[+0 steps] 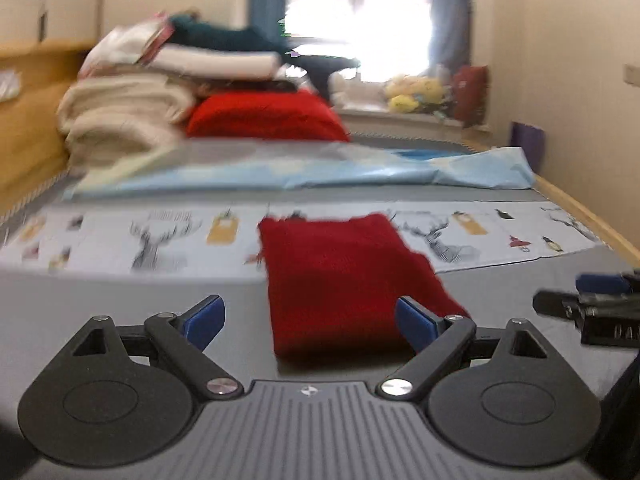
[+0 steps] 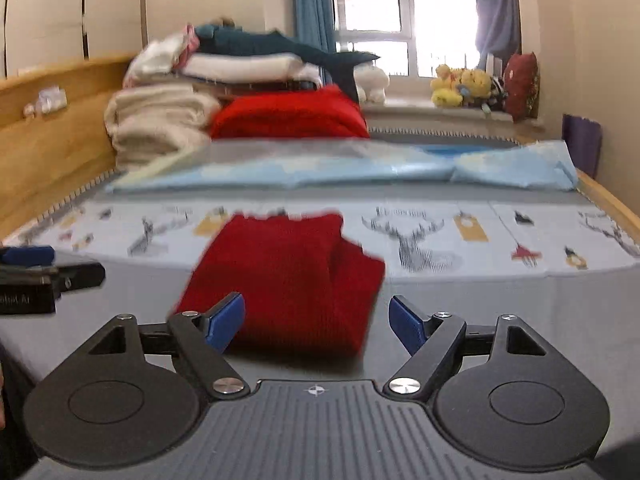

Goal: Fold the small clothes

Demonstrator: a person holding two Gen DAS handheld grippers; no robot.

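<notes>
While both spread wide, each hand-held gripper (image 1: 310, 320) faces — untouched (folded) — the red garment (image 1: 340, 276).

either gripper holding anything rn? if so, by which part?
Nothing held. Left gripper and right gripper are both open, and the folded red garment lies loose on the bed ahead of them.

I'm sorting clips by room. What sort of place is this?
Most likely a bedroom: a bed with a wooden headboard, folded bedding stacked on it, and plush toys on the windowsill. A red garment lies on the mattress.
</notes>
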